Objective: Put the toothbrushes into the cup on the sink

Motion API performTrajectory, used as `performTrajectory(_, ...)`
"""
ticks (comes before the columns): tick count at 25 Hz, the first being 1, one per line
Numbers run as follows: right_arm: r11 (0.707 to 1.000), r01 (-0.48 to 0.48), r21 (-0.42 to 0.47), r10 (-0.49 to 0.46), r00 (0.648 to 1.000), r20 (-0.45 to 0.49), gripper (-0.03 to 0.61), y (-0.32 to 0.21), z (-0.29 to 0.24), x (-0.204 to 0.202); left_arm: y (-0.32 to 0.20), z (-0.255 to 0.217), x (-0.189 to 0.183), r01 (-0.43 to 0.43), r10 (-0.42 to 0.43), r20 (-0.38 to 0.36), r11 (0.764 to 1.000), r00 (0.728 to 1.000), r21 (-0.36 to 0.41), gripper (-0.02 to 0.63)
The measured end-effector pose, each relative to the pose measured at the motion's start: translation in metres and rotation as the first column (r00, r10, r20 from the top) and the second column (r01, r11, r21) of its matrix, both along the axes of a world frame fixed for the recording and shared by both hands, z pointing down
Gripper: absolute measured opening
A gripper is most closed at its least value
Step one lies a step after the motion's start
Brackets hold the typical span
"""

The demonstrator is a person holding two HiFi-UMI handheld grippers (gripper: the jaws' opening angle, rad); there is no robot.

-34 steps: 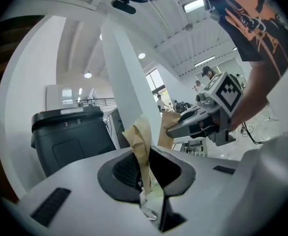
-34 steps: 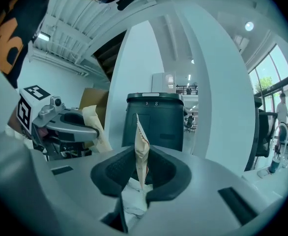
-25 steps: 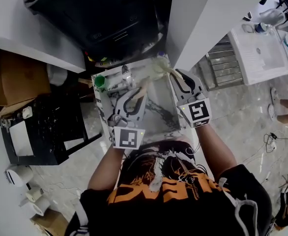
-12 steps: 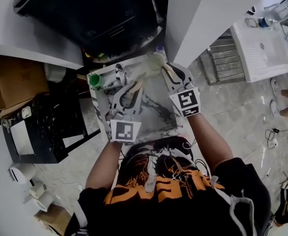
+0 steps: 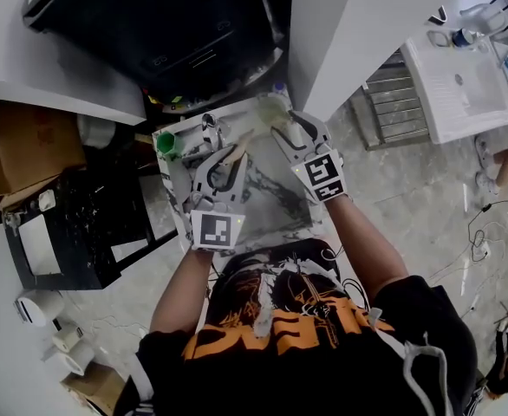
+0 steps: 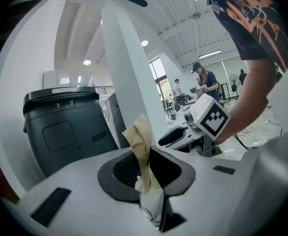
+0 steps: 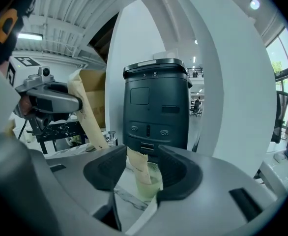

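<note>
A pale green translucent cup (image 7: 152,182) stands on the marble-patterned sink counter (image 5: 282,208), at its far edge (image 5: 271,111). A paper-wrapped toothbrush (image 7: 137,165) stands in the cup. My right gripper (image 7: 143,162) straddles the cup and that toothbrush; its jaws are opening and the pads are off the wrapper. In the head view the right gripper (image 5: 285,130) sits just in front of the cup. My left gripper (image 6: 147,170) is shut on a second beige wrapped toothbrush (image 6: 140,144), held up to the left of the cup (image 5: 228,151).
A green object (image 5: 166,142) and a chrome faucet (image 5: 209,128) sit at the counter's far left. A black bin (image 5: 167,24) stands behind the counter, a white column (image 5: 323,24) beside it, and a black crate (image 5: 72,224) on the floor to the left.
The right gripper's jaws have spread and let go of the wrapped toothbrush, which now stands in the cup. The left gripper keeps its hold on the other toothbrush.
</note>
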State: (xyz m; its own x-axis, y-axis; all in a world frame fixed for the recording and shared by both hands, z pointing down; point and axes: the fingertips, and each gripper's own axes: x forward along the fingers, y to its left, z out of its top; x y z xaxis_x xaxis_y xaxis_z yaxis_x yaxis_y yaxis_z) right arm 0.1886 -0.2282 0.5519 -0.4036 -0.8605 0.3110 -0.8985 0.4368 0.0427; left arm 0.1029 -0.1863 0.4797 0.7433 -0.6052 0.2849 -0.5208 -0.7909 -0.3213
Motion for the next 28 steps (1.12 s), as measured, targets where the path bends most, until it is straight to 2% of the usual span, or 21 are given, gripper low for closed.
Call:
performTrajectory(5,0.999,0.027,0.04,-0.027,1.0,-0.007,0.213,0.011,-0.022,-0.014,0.005,-0.007,-0.007,0.004,-0.004,-0.015,1.0,1.0,0.011,0.074)
performTrajectory(9,0.991,0.092,0.099,-0.093,0.996,-0.001,0.215,0.026,-0.062,-0.039,0.008,-0.015,-0.015,0.019,-0.017,-0.042,0.999,0.999,0.041,0.074)
performTrajectory(16,0.943,0.217,0.25,-0.232,0.972,0.03,0.207,0.051,-0.128,-0.093,0.013,-0.029,-0.045,0.085,-0.083,-0.081,0.996,0.993,0.024,0.074)
performTrajectory(20,0.931,0.227,0.285,-0.254,0.966,0.058,0.179,0.059,-0.141,-0.114,0.019,-0.046,-0.064,0.111,-0.104,-0.109,0.992,0.989,0.059,0.074)
performTrajectory(24,0.919,0.254,0.301,-0.284,0.957,0.059,0.118,0.065,-0.147,-0.135,0.024,-0.065,-0.085,0.115,-0.101,-0.111,0.985,0.989,0.128,0.074)
performTrajectory(28,0.912,0.261,0.317,-0.297,0.952,0.07,0.075,0.071,-0.156,-0.148,0.027,-0.075,-0.1,0.14,-0.122,-0.127,0.98,0.984,0.139,0.074)
